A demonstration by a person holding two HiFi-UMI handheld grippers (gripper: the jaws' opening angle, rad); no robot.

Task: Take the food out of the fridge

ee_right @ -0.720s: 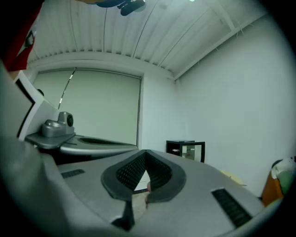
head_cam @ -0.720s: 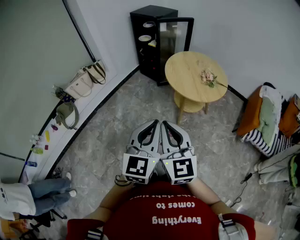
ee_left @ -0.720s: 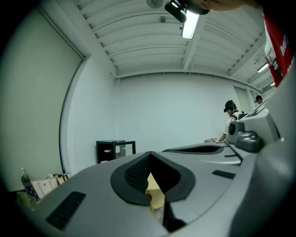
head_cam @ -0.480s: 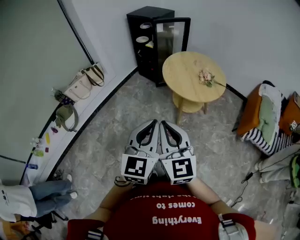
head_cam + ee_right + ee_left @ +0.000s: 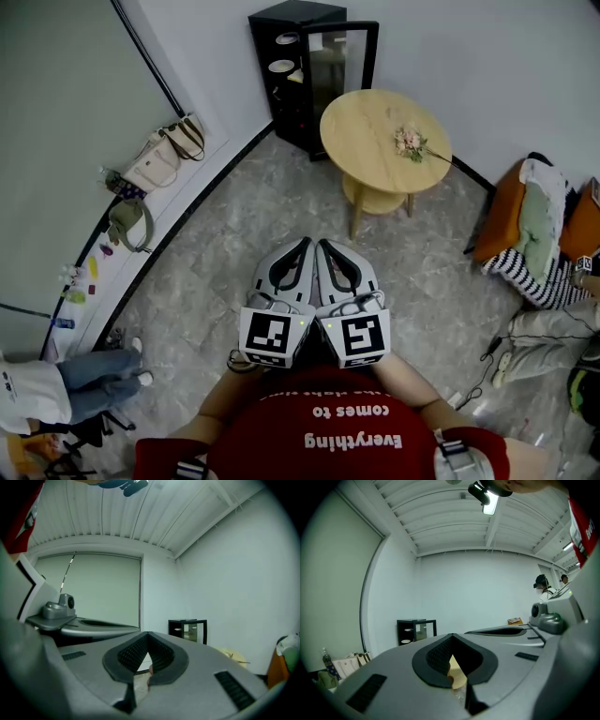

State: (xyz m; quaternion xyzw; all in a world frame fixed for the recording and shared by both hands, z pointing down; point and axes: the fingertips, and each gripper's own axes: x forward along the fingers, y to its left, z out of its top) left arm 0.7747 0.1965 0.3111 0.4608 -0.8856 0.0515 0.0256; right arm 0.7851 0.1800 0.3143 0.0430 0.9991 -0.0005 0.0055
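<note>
Approach stage, before any reach. You hold the left gripper (image 5: 305, 246) and the right gripper (image 5: 325, 246) side by side at your chest, both level, both clenched and empty. The fridge (image 5: 281, 89), a black cabinet whose glass door (image 5: 342, 58) stands open, lies at 12 o'clock, well apart from you. The food (image 5: 282, 67) is on its shelves; what it is cannot be made out at this range. The round table (image 5: 375, 122), bearing a flower sprig (image 5: 410, 142), stands just beside the fridge at about 1 o'clock.

The next move likely calls for walking forward, keeping left of the table, then releasing one pair of jaws before reaching in at a shelf.

Head view alone shows the floor route, the bags (image 5: 159, 164) at 10 o'clock and the open door's swing. The left gripper view alone shows its ribbed pads (image 5: 436, 654) meeting at the tips with nothing between them, and two people at 3 o'clock. The right gripper view confirms the same closed, empty jaws and places the fridge at 2 o'clock.
</note>
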